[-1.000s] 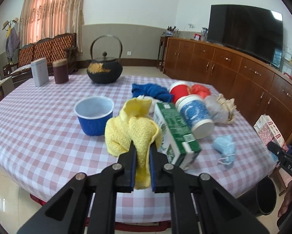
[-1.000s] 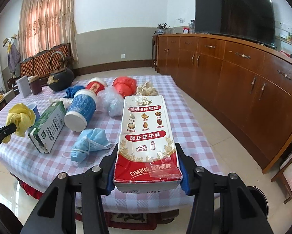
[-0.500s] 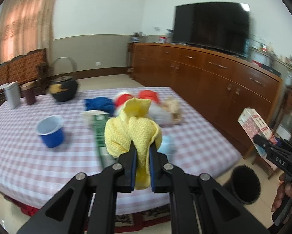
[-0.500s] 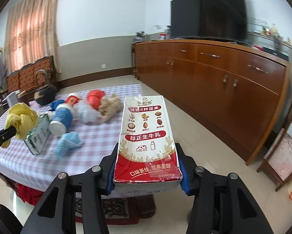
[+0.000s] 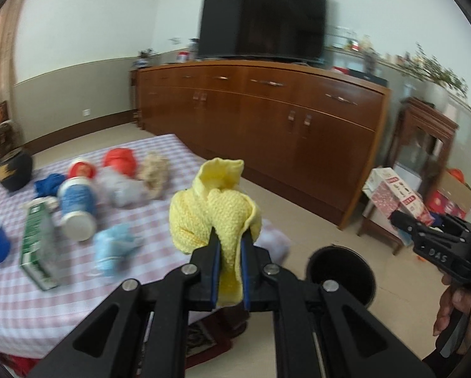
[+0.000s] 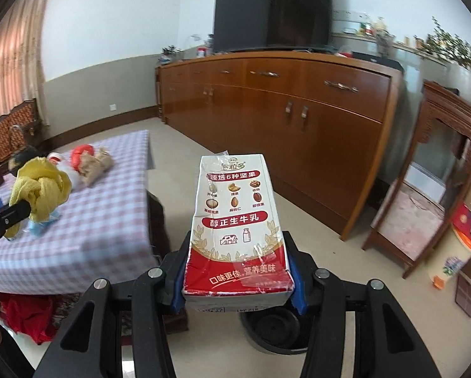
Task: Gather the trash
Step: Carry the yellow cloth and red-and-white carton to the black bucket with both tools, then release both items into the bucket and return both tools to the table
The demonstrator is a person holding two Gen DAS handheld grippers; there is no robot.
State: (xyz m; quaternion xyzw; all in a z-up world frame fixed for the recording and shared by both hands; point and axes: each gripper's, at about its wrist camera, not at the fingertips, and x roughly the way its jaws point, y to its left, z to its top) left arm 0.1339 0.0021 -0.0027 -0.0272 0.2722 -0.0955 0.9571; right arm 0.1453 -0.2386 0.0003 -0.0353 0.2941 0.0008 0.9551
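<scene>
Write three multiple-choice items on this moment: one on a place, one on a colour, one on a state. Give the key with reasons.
1. Where is the black bin?
A. on the floor beside the table
B. on the sideboard
C. on the table

2. What colour is the cloth in the left gripper?
A. blue
B. yellow
C. red

3. The right gripper is:
A. empty
B. shut on the milk carton
C. holding a cup

Key: A, the bin stands on the tiles past the table's edge; B, the knit is yellow; B, the pads press the carton's sides.
</scene>
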